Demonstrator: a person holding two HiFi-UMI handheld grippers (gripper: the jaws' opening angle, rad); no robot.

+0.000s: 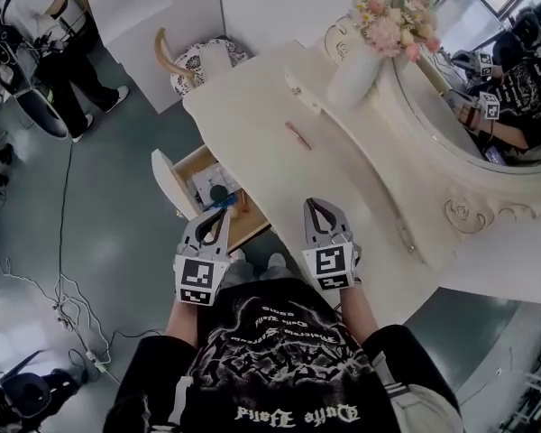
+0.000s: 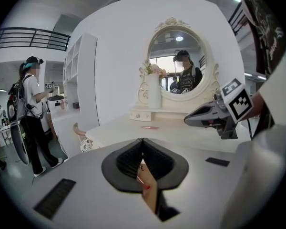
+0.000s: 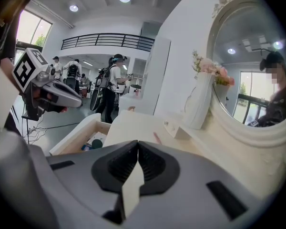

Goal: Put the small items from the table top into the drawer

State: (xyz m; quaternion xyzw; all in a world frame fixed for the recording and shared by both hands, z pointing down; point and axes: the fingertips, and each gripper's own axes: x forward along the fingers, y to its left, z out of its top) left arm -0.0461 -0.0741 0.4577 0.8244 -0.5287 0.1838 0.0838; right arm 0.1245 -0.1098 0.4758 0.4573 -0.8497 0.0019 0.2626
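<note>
Both grippers are held close in front of the person, level with each other. Left gripper (image 1: pixel 223 210) is clenched with nothing seen between the pads; its tips are over the open drawer (image 1: pixel 169 180). Right gripper (image 1: pixel 312 204) is also clenched and empty, tips at the near edge of the worktop (image 1: pixel 343 179). The drawer already holds small things: a dark round item (image 1: pixel 218 190) and a white pack (image 1: pixel 202 182).

One small item is left on the worktop: a slim pink stick (image 1: pixel 298 135), lying flat and well beyond the right gripper, with bare surface all round it.

Likely step: fetch the stick. The right gripper looks better placed. The jaws need releasing before the reach, not at the stick. Come in low, pads across the thin width near its middle, since a round stick may roll or skid if nudged end-on. Close gently, lift clear, carry it back over the drawer.

Farther on sit a small cream box (image 1: pixel 304 93) and a white vase (image 1: pixel 353 78) of flowers, then the mirror (image 1: pixel 487 88). Keep the reach short of the vase, which looks tippable.
</note>
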